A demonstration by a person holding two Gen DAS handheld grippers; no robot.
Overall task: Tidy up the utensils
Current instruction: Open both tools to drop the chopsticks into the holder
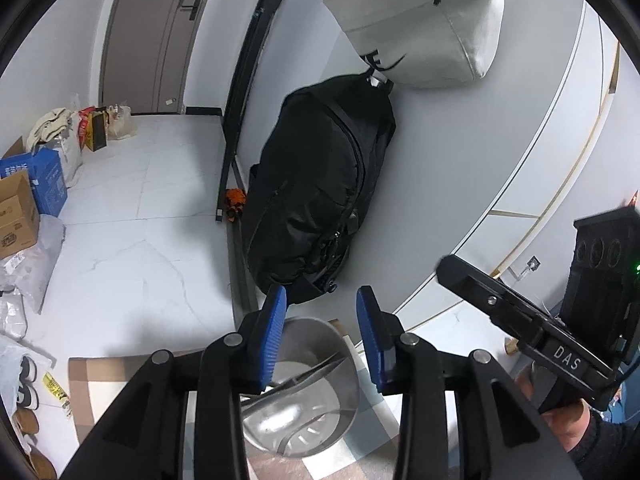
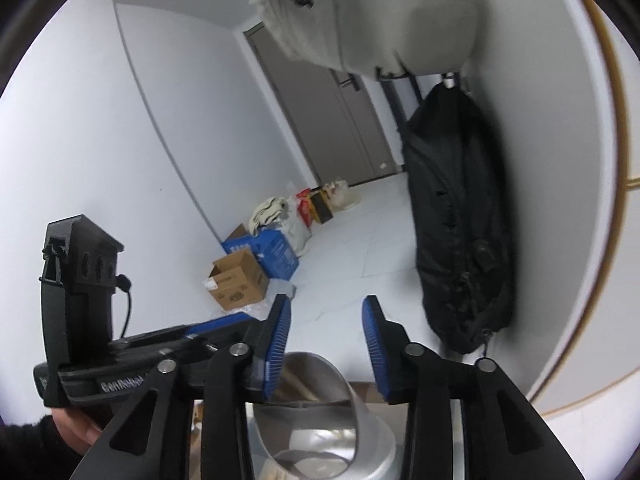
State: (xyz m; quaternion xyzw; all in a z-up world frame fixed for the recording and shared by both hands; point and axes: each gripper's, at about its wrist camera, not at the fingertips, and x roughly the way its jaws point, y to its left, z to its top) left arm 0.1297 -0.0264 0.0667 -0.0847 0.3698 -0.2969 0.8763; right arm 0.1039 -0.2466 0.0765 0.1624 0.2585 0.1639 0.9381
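L tongs (image 1: pixel 322 304) standing apart w/ nothing between the blue pads, hovering over a metal utensil holder (image 1: pixel 316 380) sitting on a checked table (image 1: pixel 96 376). R tongs (image 2: pixel 326 316) also gaping, empty, above the same holder, its divider showing inside. Beyond: black backpack (image 1: pixel 320 184) leaning on the wall, grey bag (image 1: pixel 424 20) hanging above, cardboard boxes (image 2: pixel 240 280) lying on the floor.

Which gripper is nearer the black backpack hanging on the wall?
Left, it seems. The left gripper points almost straight at the black backpack; from the right gripper it hangs off to the side.
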